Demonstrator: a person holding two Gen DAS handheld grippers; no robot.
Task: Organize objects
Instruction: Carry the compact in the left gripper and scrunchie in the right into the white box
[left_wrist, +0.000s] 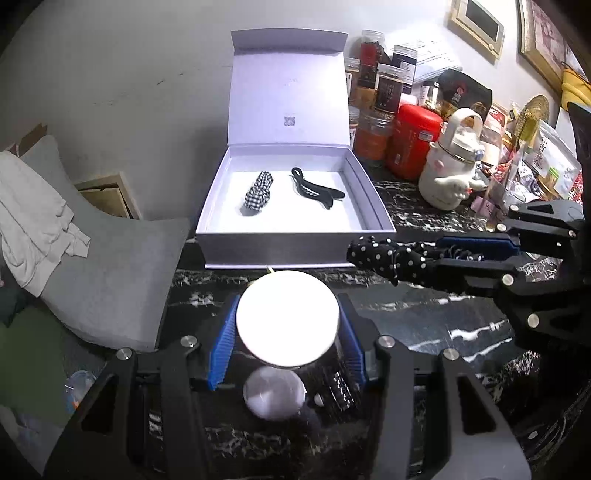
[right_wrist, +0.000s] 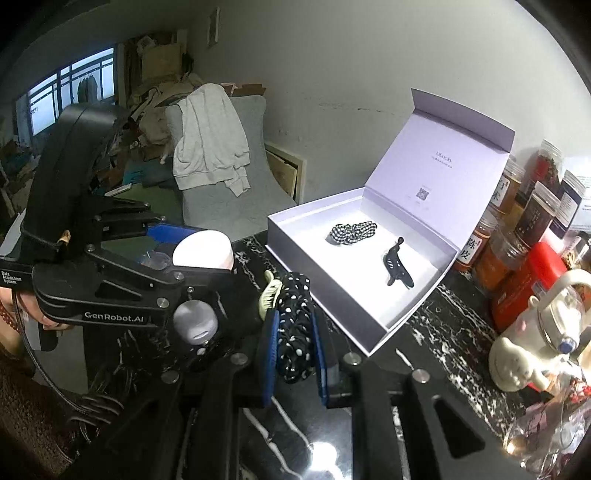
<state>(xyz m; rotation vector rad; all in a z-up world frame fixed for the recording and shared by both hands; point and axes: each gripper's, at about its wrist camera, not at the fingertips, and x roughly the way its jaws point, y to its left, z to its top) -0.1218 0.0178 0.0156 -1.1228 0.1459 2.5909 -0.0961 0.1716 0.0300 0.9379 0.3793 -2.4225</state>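
An open white gift box (left_wrist: 295, 245) (right_wrist: 373, 332) stands on the black marble table, lid up. A checkered scrunchie (left_wrist: 258, 192) (right_wrist: 352, 232) and a black hair clip (left_wrist: 314, 188) (right_wrist: 397, 266) lie inside. My left gripper (left_wrist: 287, 332) (right_wrist: 201, 251) is shut on a round white-lidded jar (left_wrist: 287, 320) (right_wrist: 203, 249) just in front of the box. My right gripper (right_wrist: 293, 332) (left_wrist: 436, 254) is shut on a black polka-dot scrunchie (right_wrist: 293, 325) (left_wrist: 384, 256), held near the box's front right corner. A cream claw clip (right_wrist: 269, 295) lies beside it.
Spice jars (left_wrist: 384, 85), a red canister (left_wrist: 413, 140) and a white teapot (left_wrist: 450, 162) (right_wrist: 532, 343) crowd the table right of the box. A grey chair (left_wrist: 99, 258) with a white cloth (right_wrist: 208, 140) stands left of the table. A silver round object (left_wrist: 275, 393) lies under my left gripper.
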